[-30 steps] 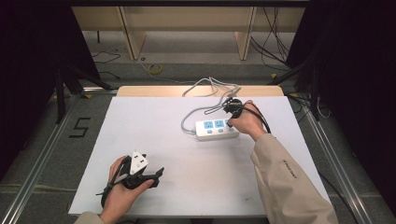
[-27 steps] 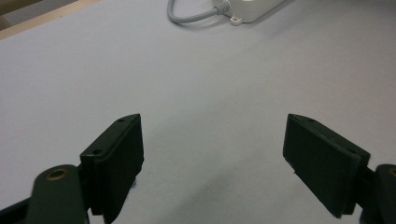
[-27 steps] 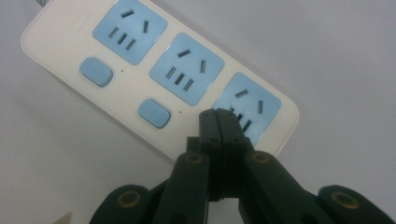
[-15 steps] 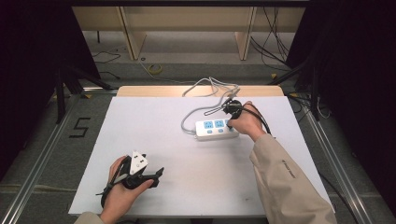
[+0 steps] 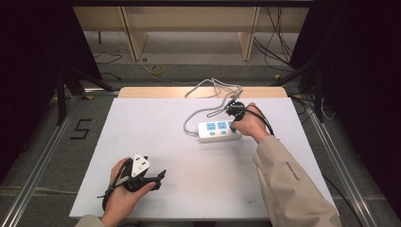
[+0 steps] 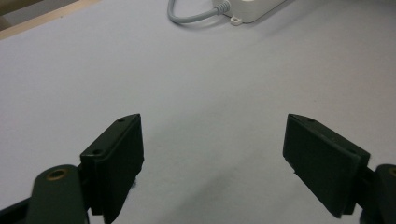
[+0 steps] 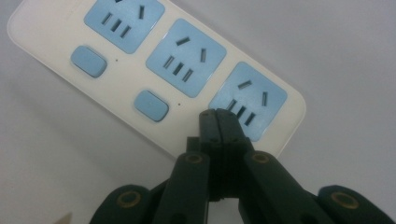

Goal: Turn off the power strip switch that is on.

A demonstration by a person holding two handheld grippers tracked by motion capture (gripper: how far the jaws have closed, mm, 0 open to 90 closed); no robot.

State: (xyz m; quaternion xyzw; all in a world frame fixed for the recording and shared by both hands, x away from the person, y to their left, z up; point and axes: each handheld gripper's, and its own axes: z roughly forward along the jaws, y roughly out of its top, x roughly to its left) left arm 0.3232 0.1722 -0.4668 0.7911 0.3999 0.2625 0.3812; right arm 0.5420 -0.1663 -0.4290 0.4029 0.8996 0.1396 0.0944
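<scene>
Right claw [image 7: 218,116], jaws pressed together and empty, bears on the third switch of the strip [image 5: 218,131] near the bench's far edge — next, a firm push down. Left claw [image 6: 212,158] idles wide open.

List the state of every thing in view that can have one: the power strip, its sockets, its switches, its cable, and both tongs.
White plastic power strip: flat on the white table, face up.
Blue sockets: all three unplugged.
Blue switch buttons: two visible; on or off cannot be told.
Grey cable: attached, looped.
Left tongs: open, holding nothing.
Right tongs: shut, tips at the strip's end socket.
</scene>
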